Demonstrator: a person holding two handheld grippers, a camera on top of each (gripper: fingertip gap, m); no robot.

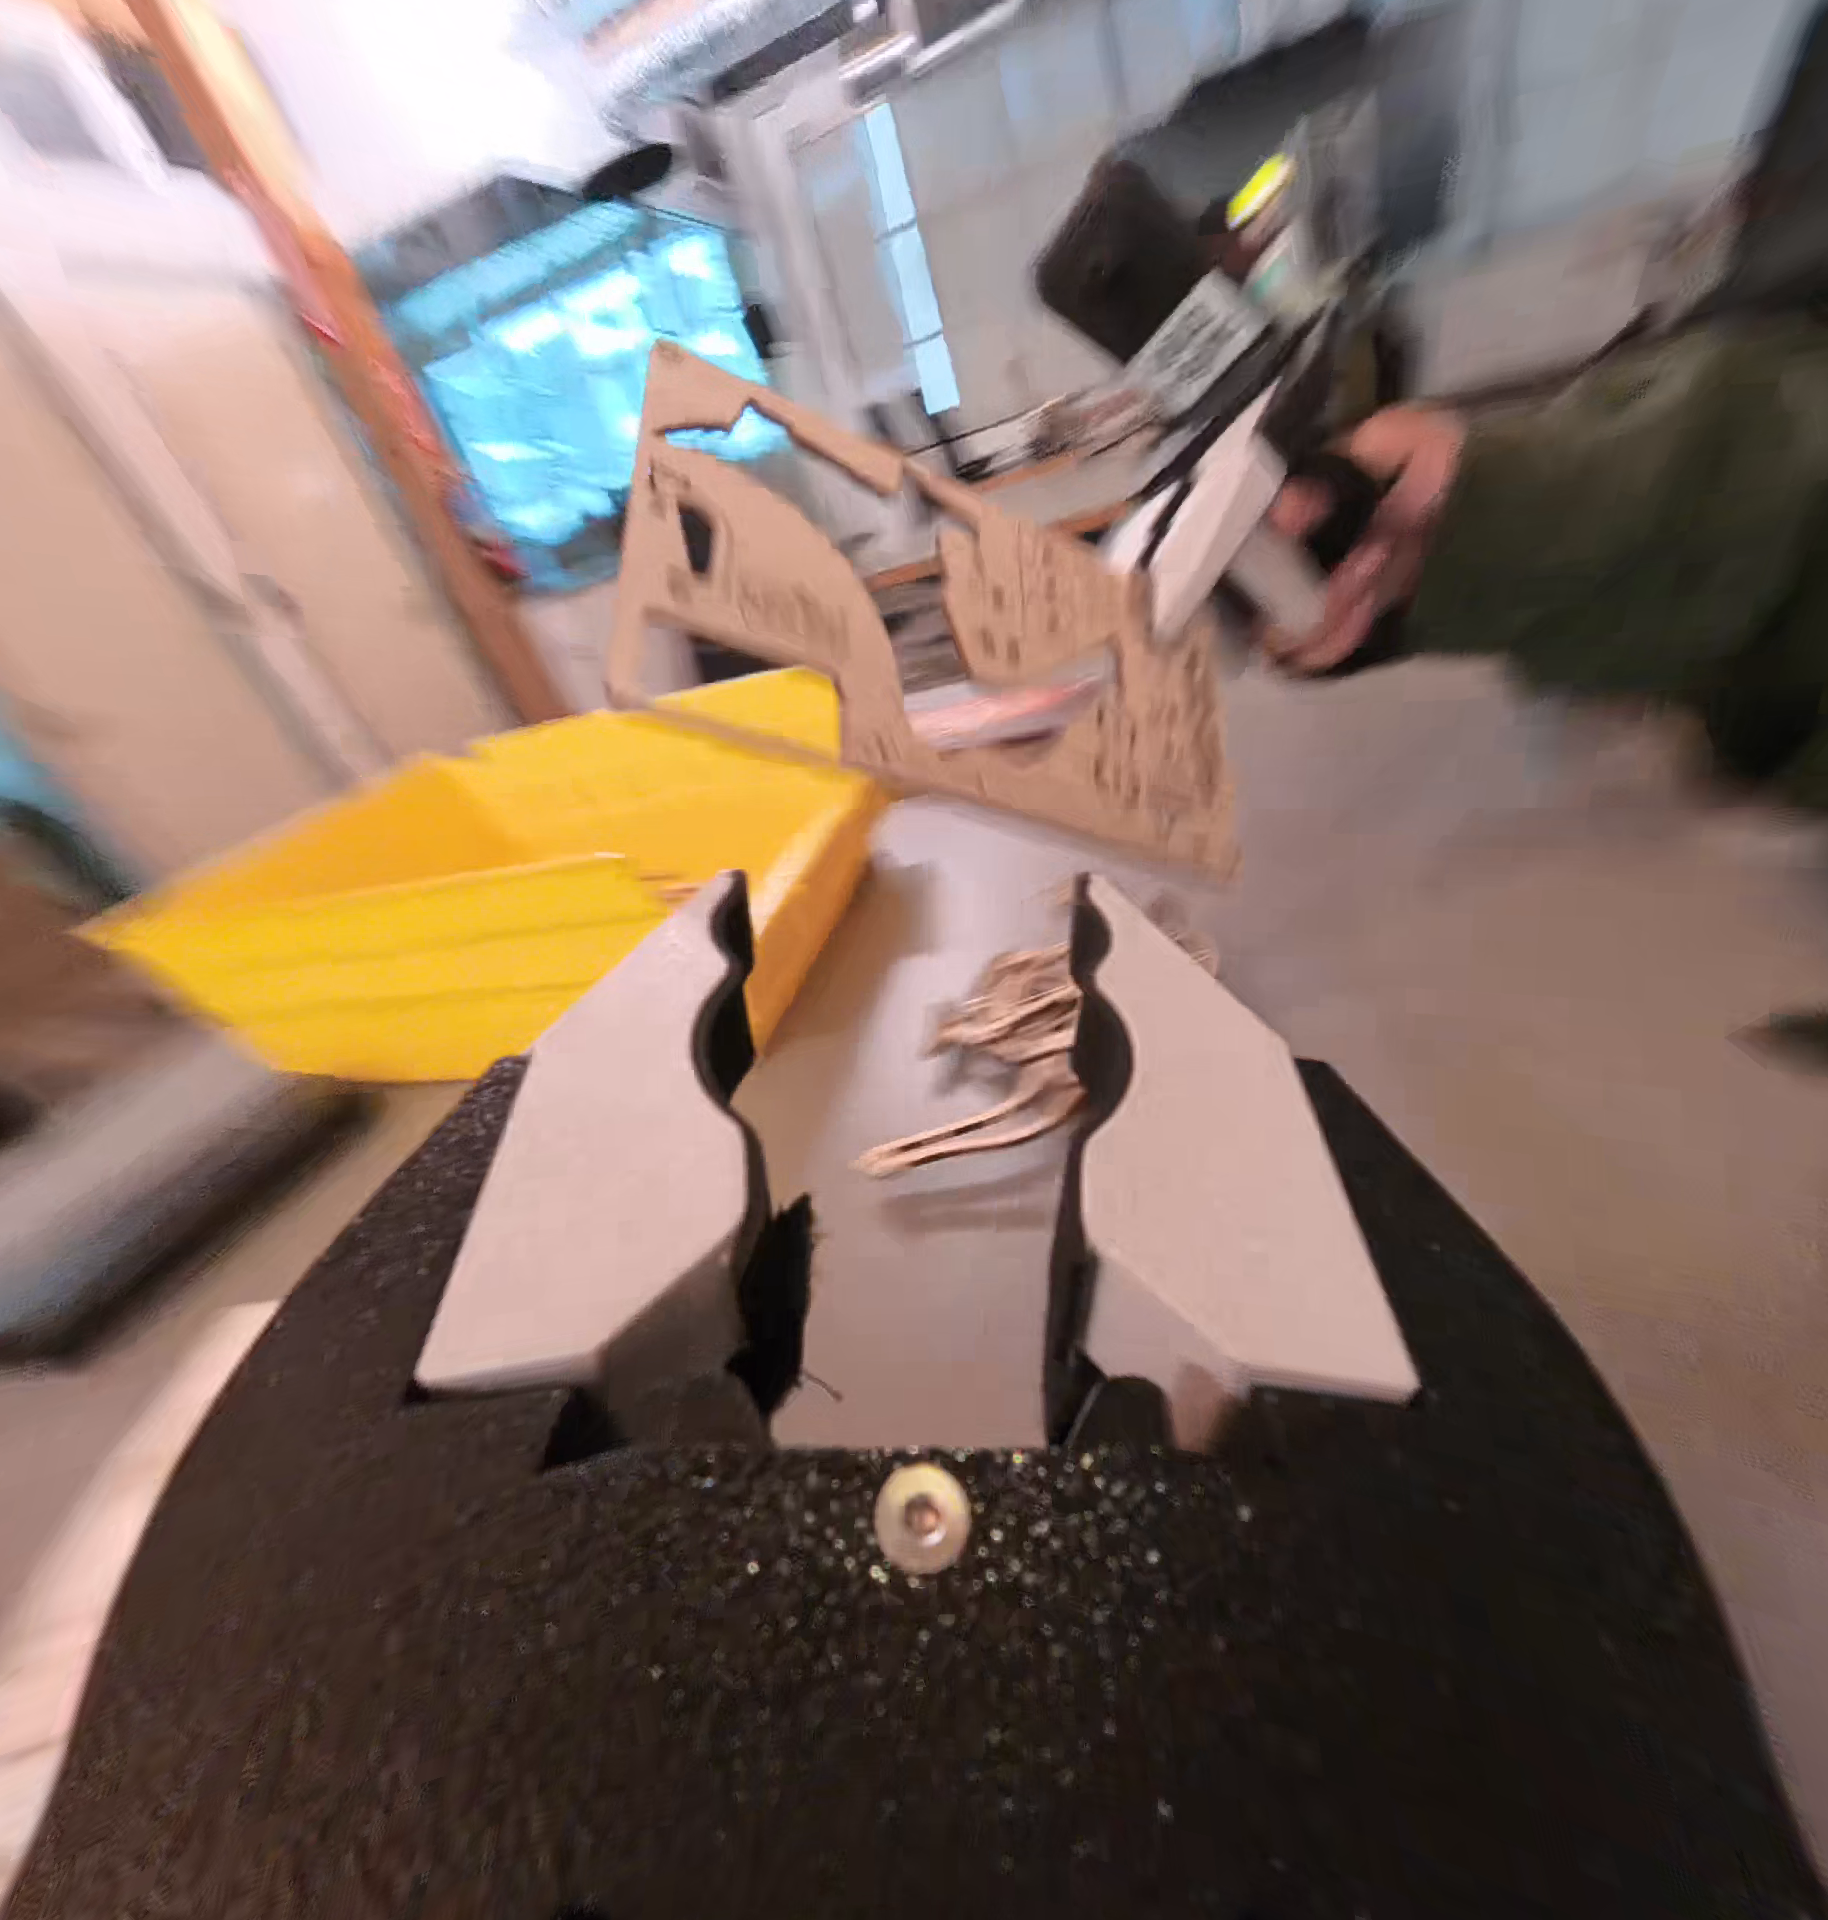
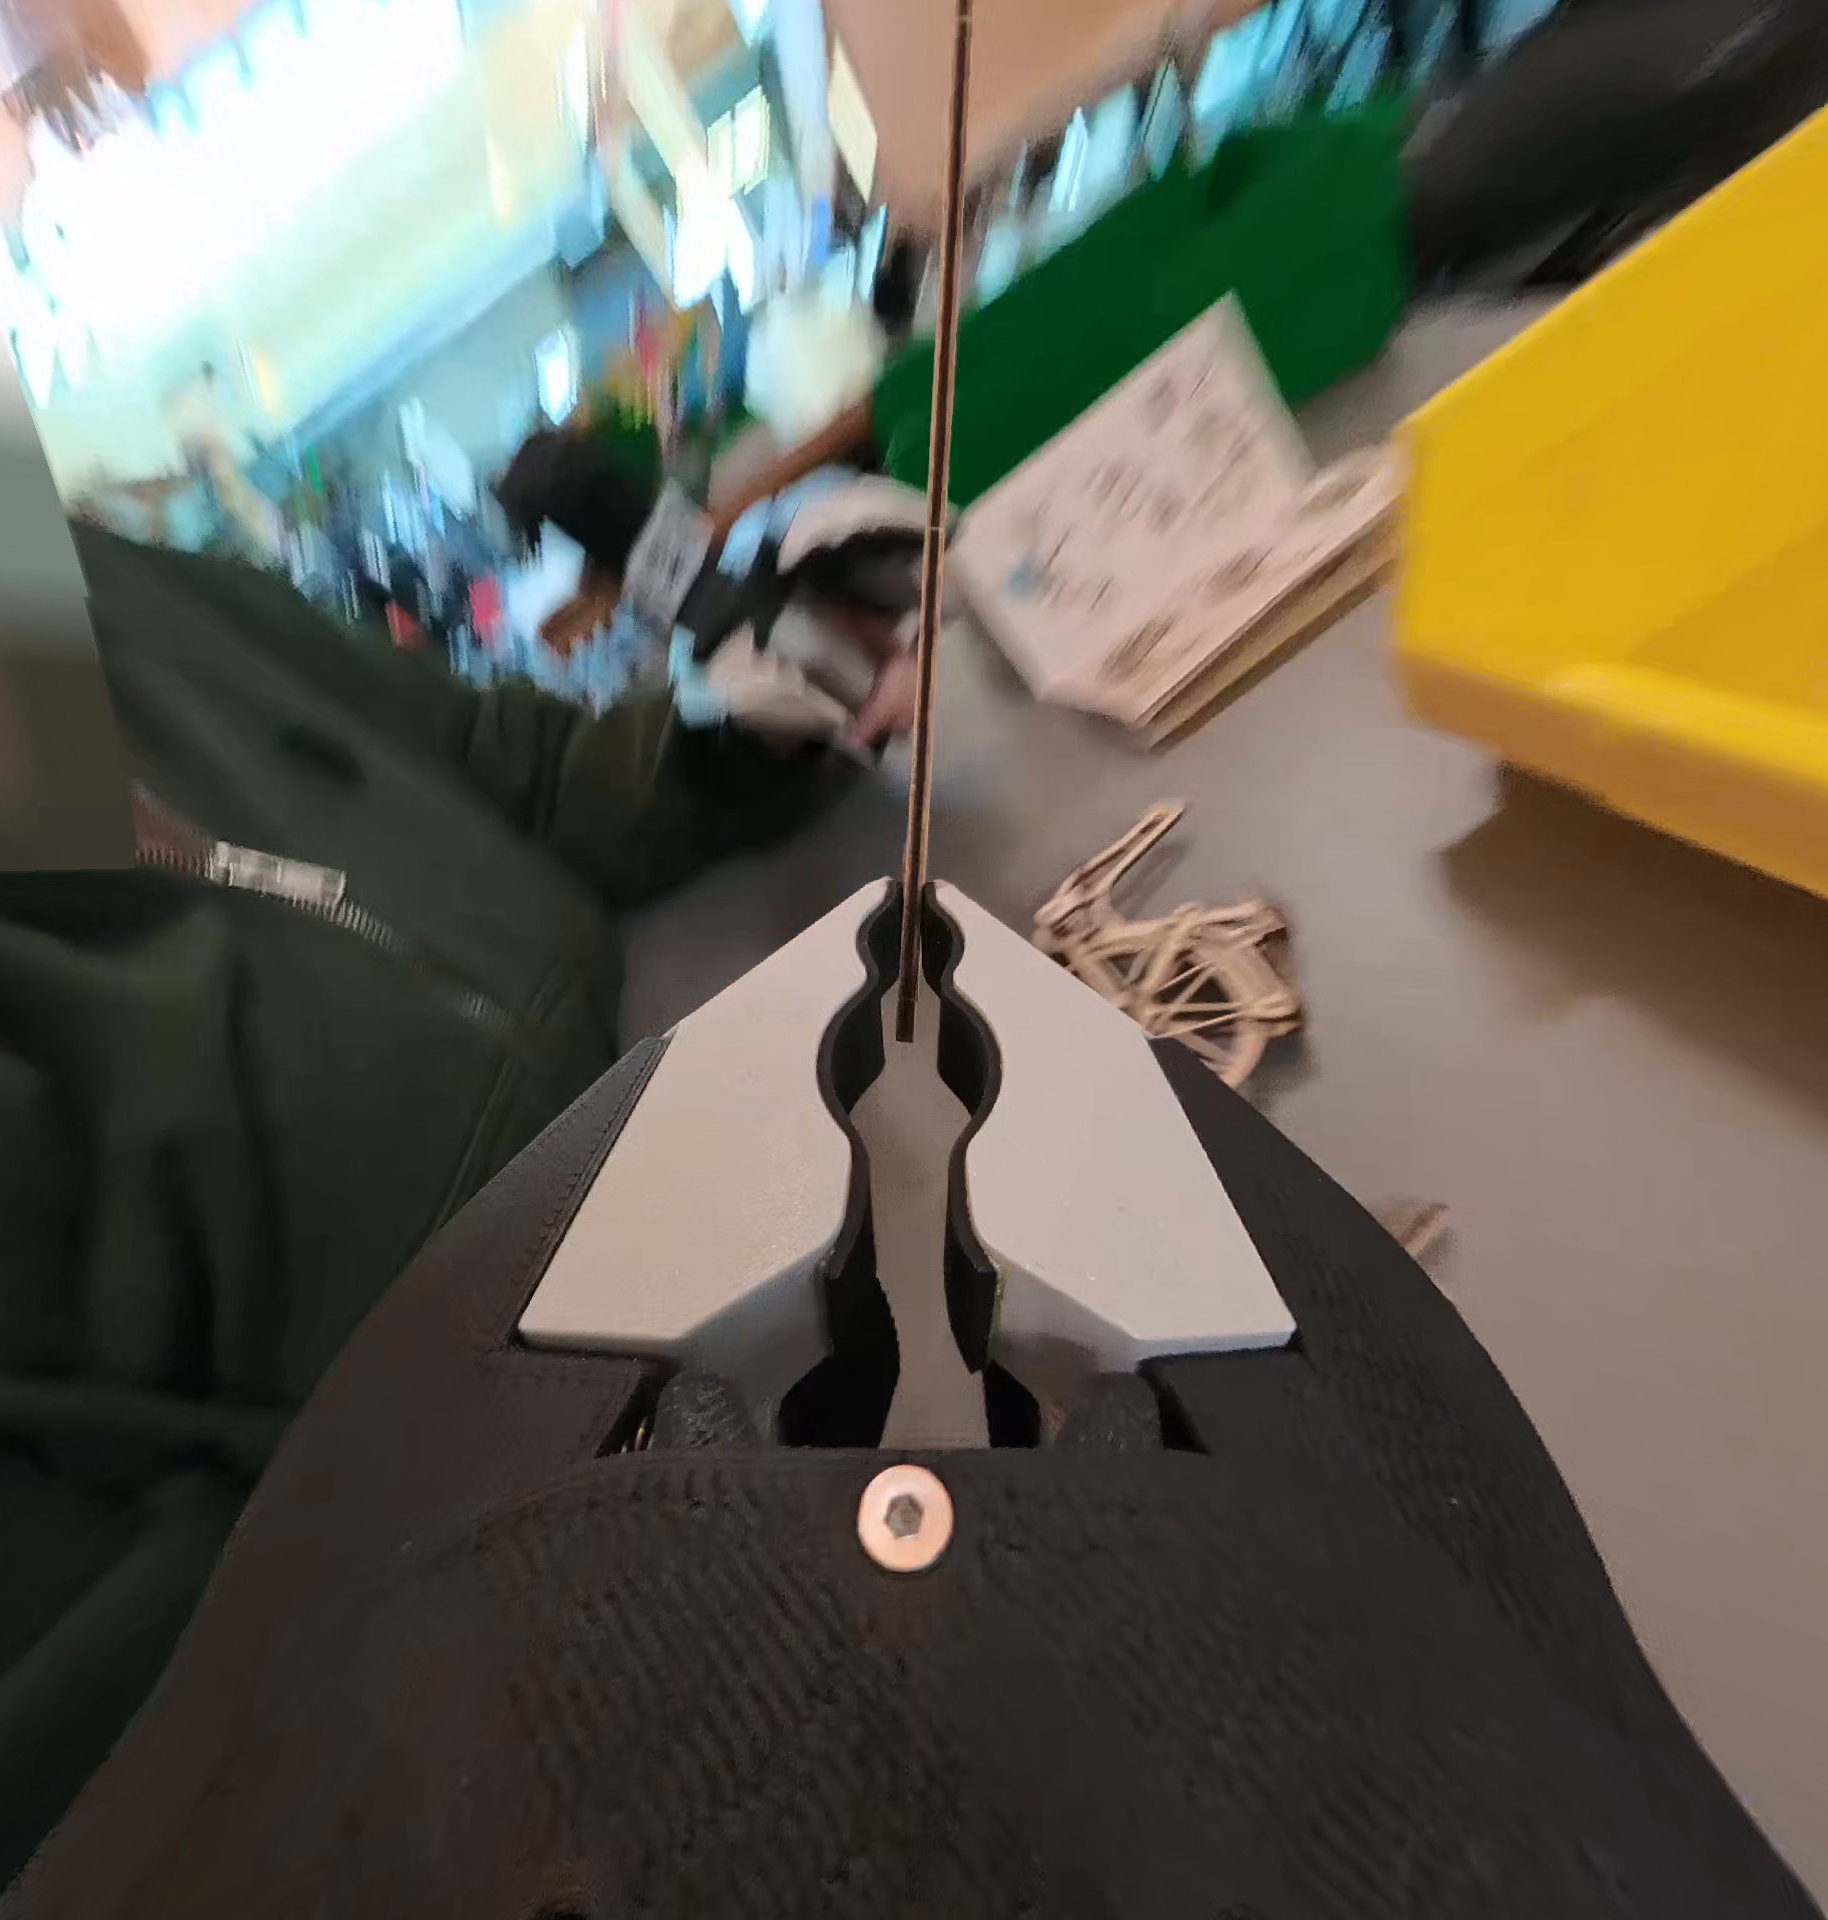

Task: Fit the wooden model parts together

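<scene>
Loose wooden pieces (image 2: 1175,961) lie on the table (image 2: 1512,1195) near the bin (image 2: 1637,623).

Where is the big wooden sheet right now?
The wooden sheet is held up in the right claw, above the grey table, beside the yellow bin.

Left gripper (image 1: 915,914), grey fingers on a black speckled body, was spread wide with nothing between the fingers, angled down and forward. Right gripper (image 2: 912,902), same grey-and-black build, was closed nearly tip to tip, pinching something thin edge-on. In the left wrist view the right gripper appeared farther off, tilted, gripped by a bare hand (image 1: 1372,540) in a dark green sleeve (image 1: 1658,499). Both views motion-blurred.
</scene>
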